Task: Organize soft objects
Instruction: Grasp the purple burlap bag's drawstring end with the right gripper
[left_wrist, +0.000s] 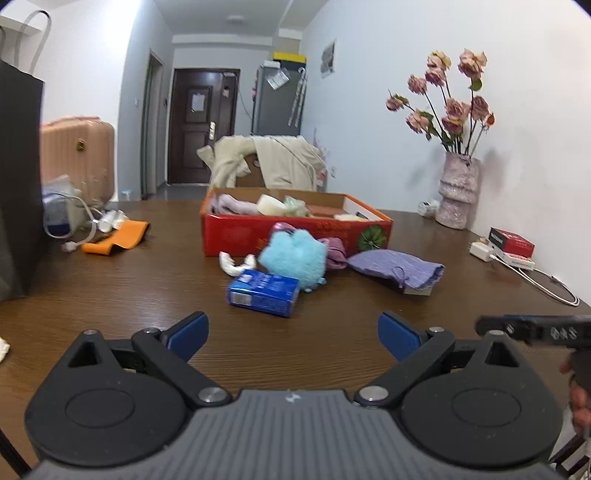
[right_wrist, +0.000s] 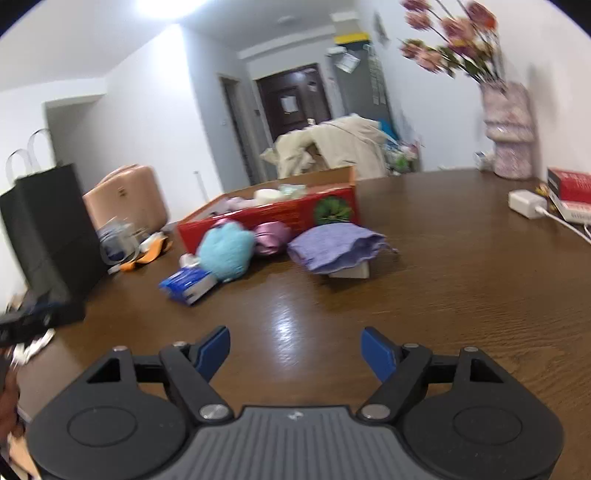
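Observation:
A red cardboard box (left_wrist: 295, 232) (right_wrist: 280, 216) sits mid-table holding several soft items. In front of it lie a fluffy light-blue plush (left_wrist: 293, 256) (right_wrist: 226, 251), a blue tissue pack (left_wrist: 263, 292) (right_wrist: 188, 283), a pink-purple pouch (left_wrist: 335, 253) (right_wrist: 272, 237), a lilac cloth (left_wrist: 397, 266) (right_wrist: 334, 248) over a small block, and a white curved piece (left_wrist: 236, 264). My left gripper (left_wrist: 291, 334) stands open and empty, well short of the tissue pack. My right gripper (right_wrist: 295, 350) is open over bare wood, also empty.
A black paper bag (left_wrist: 16, 184) (right_wrist: 48, 229) stands at the left edge, with an orange strip (left_wrist: 116, 242) and cables beside it. A vase of pink flowers (left_wrist: 458, 188), a charger (right_wrist: 526, 203) and a red box (left_wrist: 511, 242) line the right wall. A pink suitcase (left_wrist: 77, 155) stands behind.

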